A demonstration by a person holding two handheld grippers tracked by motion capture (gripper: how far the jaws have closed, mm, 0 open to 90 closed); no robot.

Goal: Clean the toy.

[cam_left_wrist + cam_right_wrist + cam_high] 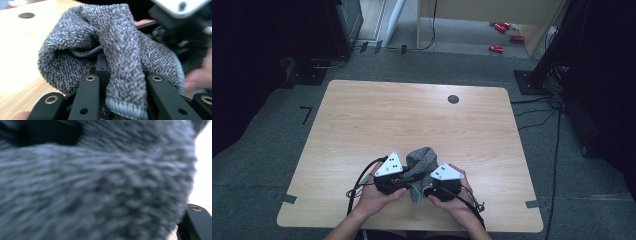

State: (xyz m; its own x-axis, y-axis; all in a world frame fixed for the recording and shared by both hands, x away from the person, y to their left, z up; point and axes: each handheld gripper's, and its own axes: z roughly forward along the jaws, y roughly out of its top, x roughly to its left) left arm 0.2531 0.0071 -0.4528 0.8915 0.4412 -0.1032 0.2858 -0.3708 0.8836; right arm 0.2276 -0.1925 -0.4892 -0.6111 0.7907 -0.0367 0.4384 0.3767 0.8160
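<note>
A grey knitted cloth (419,157) is bunched up and held off the wooden table (412,115) near its front edge, between the two hand-held grippers. My left gripper (404,182) comes at it from the left. In the left gripper view a fold of the cloth (117,37) runs down between that gripper's black jaws, which are shut on it. My right gripper (428,188) presses into the cloth from the right, and its white plate (180,5) is close behind the fabric. Blurred cloth (100,185) lies right against the lens in the right gripper view, hiding all but one of that gripper's jaws.
A round dark cable hole (453,99) sits in the far part of the tabletop. Cables trail from both grippers over the front edge. Beyond the table are a dark cabinet (347,20), floor cables (537,112) and red items (502,27) on the floor.
</note>
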